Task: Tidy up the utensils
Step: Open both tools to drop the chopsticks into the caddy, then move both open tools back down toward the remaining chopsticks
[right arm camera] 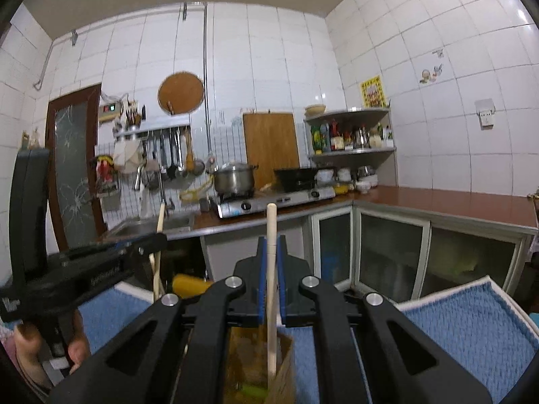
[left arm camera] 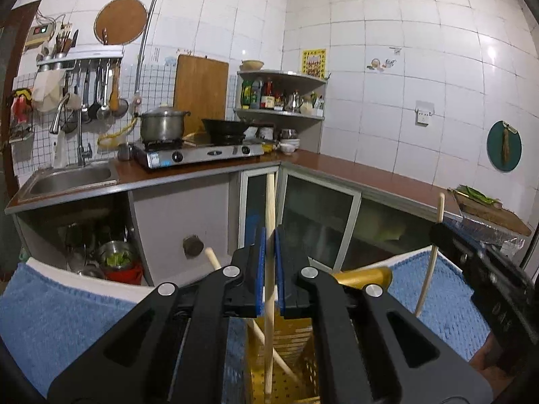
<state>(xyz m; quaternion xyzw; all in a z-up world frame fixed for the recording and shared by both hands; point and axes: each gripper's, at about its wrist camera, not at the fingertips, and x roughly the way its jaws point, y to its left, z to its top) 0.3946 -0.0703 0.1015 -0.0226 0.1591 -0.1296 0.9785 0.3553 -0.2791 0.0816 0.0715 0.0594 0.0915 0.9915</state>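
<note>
my left tongs (left arm camera: 269,269) pinch a pale wooden stick (left arm camera: 269,202) between the blue pads (left arm camera: 260,269); it runs upright from above the tips down into a gold perforated holder (left arm camera: 286,363) below, beside another stick (left arm camera: 235,289) leaning there. my right tongs (right arm camera: 271,279) pinch a second stick (right arm camera: 271,235) the same way, its lower end in what seems a brown container (right arm camera: 283,363), blurred. both hang over a blue towel (left arm camera: 67,320) on the surface.
</note>
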